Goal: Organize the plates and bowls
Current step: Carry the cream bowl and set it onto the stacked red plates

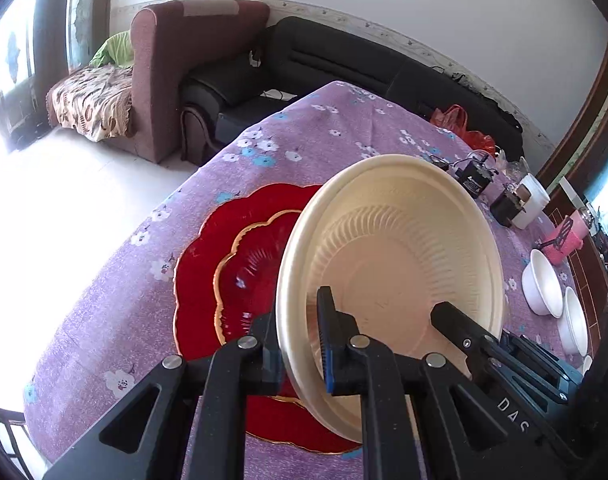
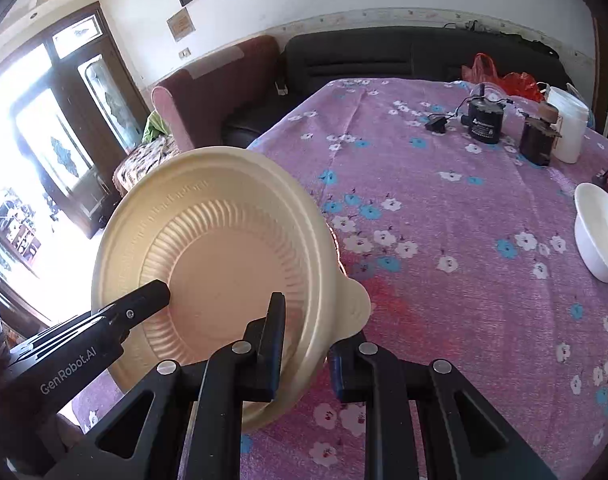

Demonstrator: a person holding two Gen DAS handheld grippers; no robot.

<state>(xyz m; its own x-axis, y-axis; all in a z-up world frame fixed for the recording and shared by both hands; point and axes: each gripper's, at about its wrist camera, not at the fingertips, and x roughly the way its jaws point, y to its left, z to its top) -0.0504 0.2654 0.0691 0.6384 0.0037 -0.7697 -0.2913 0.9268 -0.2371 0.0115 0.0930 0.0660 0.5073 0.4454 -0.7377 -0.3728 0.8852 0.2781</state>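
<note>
A cream ribbed plastic bowl [image 1: 388, 264] hangs tilted above the table, held from both sides. My left gripper [image 1: 298, 320] is shut on its near-left rim, one finger inside the bowl and one outside. My right gripper [image 2: 308, 328] is shut on the opposite rim of the cream bowl [image 2: 220, 256], next to its small tab handle. Under the bowl a small gold-rimmed red plate [image 1: 252, 268] lies stacked on a larger red scalloped plate [image 1: 196, 280]. Two white bowls [image 1: 542, 288] stand at the right of the table; one white bowl [image 2: 600, 236] shows in the right wrist view.
The table wears a purple floral cloth [image 2: 444, 208]. At its far side stand a black device with a cable [image 2: 484, 120], a dark jar [image 2: 536, 144], a white tub [image 2: 568, 124] and a red bag [image 2: 504, 76]. A black sofa [image 1: 344, 60] and a maroon armchair [image 1: 176, 64] lie beyond.
</note>
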